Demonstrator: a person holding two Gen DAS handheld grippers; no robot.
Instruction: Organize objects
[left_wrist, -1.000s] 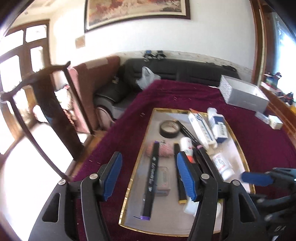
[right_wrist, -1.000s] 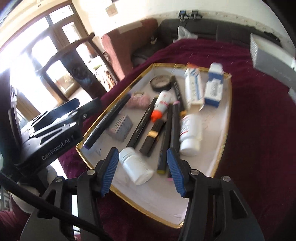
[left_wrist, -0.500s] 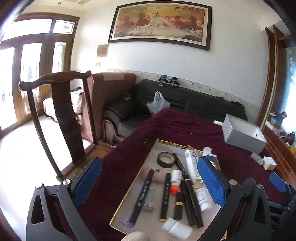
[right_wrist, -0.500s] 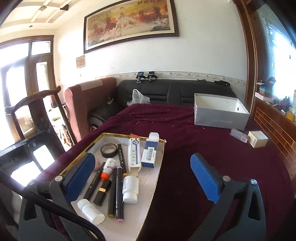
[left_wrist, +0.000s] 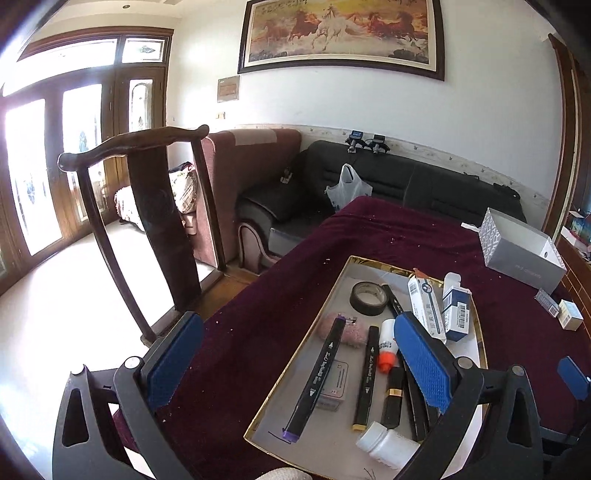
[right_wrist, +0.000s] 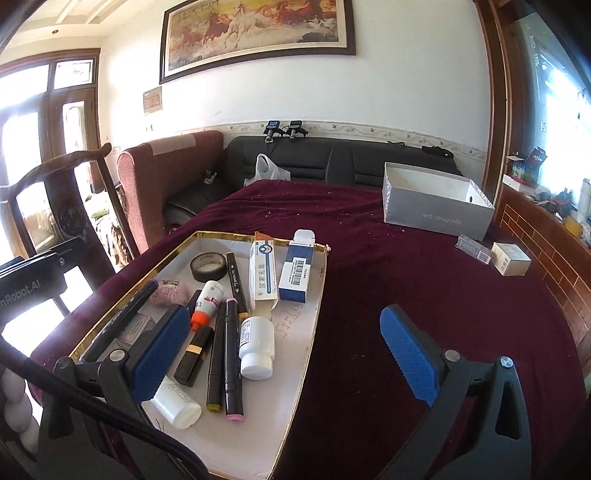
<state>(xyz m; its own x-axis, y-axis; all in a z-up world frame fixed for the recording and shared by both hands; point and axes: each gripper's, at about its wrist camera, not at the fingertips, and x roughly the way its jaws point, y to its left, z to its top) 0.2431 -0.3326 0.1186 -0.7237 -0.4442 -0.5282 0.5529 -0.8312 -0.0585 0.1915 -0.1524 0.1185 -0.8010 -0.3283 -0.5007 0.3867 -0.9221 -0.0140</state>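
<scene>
Left wrist view: left gripper (left_wrist: 295, 360) spread wide, nothing between its pads, hanging over the near left of the gold-rimmed tray (left_wrist: 334, 275) on the maroon bench (left_wrist: 406, 236); markers and a tape roll (left_wrist: 367, 297) lie inside.

Right wrist view: right gripper (right_wrist: 286, 354) likewise apart and empty over the tray's right edge; grey box (right_wrist: 437, 210) sits well beyond.

the tray (right_wrist: 236, 458) runs off the bottom edge in the right wrist view; a blue pad covers part of one white bottle (right_wrist: 177, 404); carton print is unreadable.
</scene>
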